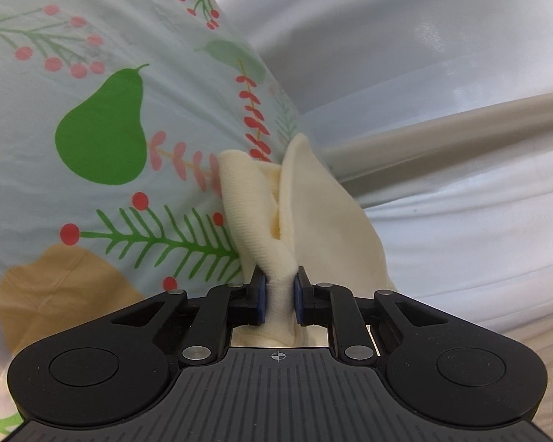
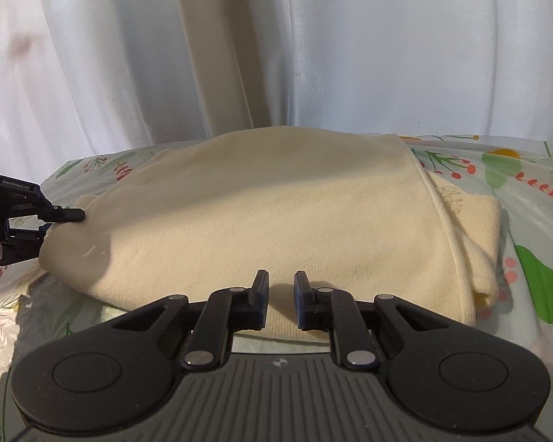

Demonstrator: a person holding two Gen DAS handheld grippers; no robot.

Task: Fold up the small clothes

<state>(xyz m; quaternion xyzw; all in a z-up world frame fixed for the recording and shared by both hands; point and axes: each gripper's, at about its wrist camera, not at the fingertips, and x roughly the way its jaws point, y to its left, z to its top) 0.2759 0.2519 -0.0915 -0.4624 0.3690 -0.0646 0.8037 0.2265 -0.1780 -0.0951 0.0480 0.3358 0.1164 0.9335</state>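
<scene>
Black left gripper [image 1: 279,296], black right gripper [image 2: 281,300], blue pads [image 1: 262,302] (2 each), silver rivets, ribbed housing

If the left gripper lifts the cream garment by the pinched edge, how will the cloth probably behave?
Probably floppy: the cream garment bunches and folds between the left gripper's fingers. It seems light, a soft knit in a low fold. It may slide on the glossy printed cover.

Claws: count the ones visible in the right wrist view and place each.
2. The right claw sits bottom centre, its narrow gap over the cream garment. The left claw enters at the left edge, at the garment's left end.
</scene>
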